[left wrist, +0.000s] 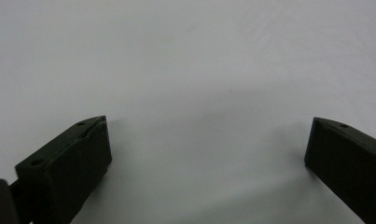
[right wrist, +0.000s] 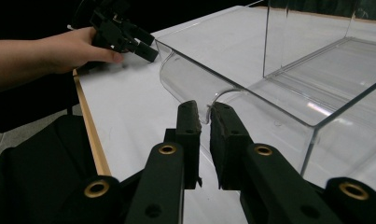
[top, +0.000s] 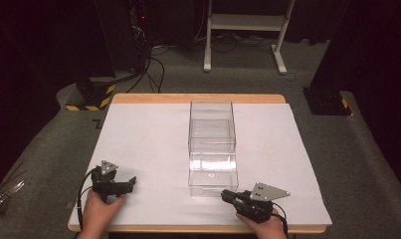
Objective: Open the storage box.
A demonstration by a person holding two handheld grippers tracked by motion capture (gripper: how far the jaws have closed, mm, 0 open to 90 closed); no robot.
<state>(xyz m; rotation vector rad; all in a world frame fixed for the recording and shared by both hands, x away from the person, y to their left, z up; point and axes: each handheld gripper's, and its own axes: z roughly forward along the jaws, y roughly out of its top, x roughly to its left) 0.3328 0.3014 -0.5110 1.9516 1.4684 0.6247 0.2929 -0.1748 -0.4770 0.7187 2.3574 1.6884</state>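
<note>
Clear plastic box (top: 212, 144) sits mid tabletop (top: 138, 144), long & rectangular w/ hard glossy see-through walls, running from far side toward the person. Near end curves down in a rounded lip; right gripper view shows that bend up close, smooth & shiny. A clear divider stands across the inside. Compartments look empty, just reflections on the floor of it.

Tabletop surface is matte white, flat, a few faint marks, w/ a pale wood edge strip along near & far sides. Grey carpet floor (top: 49, 149) around it.

Left tongs (top: 132, 182) rest on the white sheet at near left, held by left hand (top: 99, 208), well apart from the box. Matte black blocky jaws spread wide in left gripper view, nothing between them but bare white.

Right tongs (top: 223, 195) at near right, in right hand (top: 263, 227), tips just beside the box's near corner. Jaws nearly closed, narrow slit between, gripping nothing. Grey three-cornered plate on top.
</note>
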